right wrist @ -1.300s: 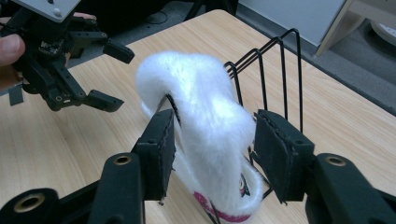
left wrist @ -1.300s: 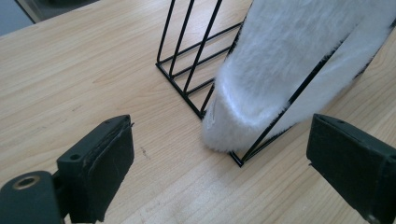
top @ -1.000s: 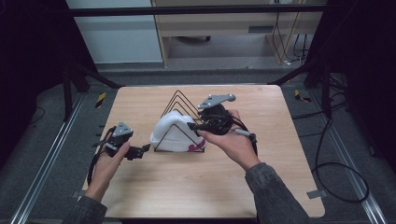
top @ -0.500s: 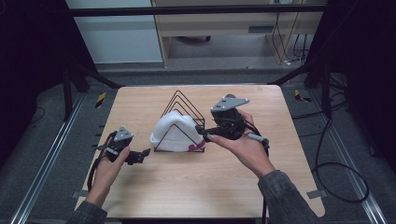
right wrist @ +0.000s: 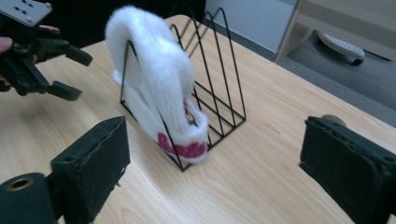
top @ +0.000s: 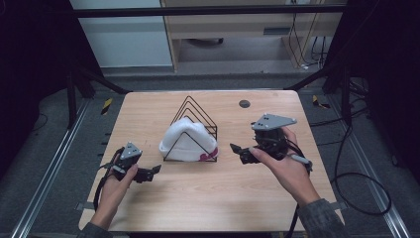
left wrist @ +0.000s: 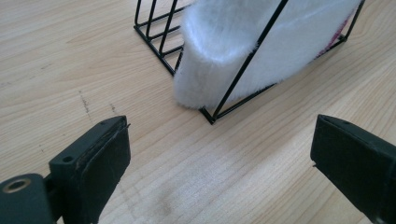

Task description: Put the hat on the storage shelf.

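The left gripper (top: 151, 171) rests low over the near left of the table (top: 223, 198), its jaws spread wide with nothing between them, pointing right toward the rack (top: 193, 131). In the left gripper view, bare wood lies between the jaws, and the rack's near corner (left wrist: 210, 116) stands just beyond them, apart from both.

The right gripper (top: 237, 151) is held above the table to the right of the rack, jaws wide and empty, pointing left. In the right gripper view the rack (right wrist: 219, 93) stands ahead between the jaws, well clear of them, and the left gripper (right wrist: 60, 70) shows farther off at the upper left.

A white fluffy hat (top: 185, 139) sits in the rack's near slots at mid table, bulging out past the wires. Its band carries pink lettering (right wrist: 182, 149) at the lower right end.

A small dark disc (top: 244, 103) lies on the far right of the table.
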`<state>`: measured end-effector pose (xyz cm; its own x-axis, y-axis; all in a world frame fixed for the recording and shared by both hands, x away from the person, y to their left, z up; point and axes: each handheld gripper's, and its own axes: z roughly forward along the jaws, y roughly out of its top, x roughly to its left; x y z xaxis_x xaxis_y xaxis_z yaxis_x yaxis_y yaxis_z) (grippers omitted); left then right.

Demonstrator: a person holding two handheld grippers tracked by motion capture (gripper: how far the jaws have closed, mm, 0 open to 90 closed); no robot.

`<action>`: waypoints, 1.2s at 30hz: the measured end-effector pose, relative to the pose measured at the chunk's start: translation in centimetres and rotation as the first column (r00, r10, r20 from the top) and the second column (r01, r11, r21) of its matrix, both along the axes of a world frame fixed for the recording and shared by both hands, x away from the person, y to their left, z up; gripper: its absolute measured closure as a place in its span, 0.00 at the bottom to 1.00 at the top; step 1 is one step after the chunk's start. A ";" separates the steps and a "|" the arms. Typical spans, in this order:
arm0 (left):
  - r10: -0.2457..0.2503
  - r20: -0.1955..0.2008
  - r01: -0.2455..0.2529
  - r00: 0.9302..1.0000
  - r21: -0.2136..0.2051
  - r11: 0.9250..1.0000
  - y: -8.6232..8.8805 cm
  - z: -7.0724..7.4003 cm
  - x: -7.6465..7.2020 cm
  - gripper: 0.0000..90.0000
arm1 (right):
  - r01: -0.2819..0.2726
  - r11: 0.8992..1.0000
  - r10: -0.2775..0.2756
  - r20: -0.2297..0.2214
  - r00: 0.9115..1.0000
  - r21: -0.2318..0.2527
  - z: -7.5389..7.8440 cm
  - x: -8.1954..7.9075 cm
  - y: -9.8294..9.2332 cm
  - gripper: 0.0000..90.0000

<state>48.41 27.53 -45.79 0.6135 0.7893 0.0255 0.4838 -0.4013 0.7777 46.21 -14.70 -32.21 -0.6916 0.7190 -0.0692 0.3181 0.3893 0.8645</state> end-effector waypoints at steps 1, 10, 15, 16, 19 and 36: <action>0.005 -0.001 -0.005 1.000 0.007 1.000 0.1 -0.1 0.0 0.05 | 0.006 1.000 -0.006 -0.001 1.000 -0.004 -0.2 -0.1 -0.4 0.11; 0.012 -0.035 -0.011 0.999 0.033 0.999 0.5 -1.4 0.1 0.05 | 0.054 0.999 -0.054 -0.017 0.998 -0.008 -1.4 -1.1 -3.3 0.14; 0.016 -0.056 -0.013 0.998 0.050 0.999 0.7 -2.1 0.2 0.05 | 0.067 0.998 -0.067 -0.023 0.997 -0.013 -1.9 -1.7 -4.3 0.13; 0.015 -0.061 -0.012 0.998 0.049 0.999 0.7 -2.2 0.2 0.05 | 0.074 0.997 -0.074 -0.026 0.997 -0.014 -2.2 -1.8 -4.4 0.13; 0.015 -0.069 -0.012 0.997 0.049 0.999 0.7 -2.5 0.1 0.04 | 0.089 0.996 -0.090 -0.036 0.995 -0.027 -3.0 -1.9 -4.9 0.13; 0.059 -0.081 -0.053 0.995 0.071 0.996 1.4 -4.3 0.8 0.03 | 0.178 0.981 -0.188 -0.150 0.971 -0.080 -11.8 -0.9 -7.6 0.13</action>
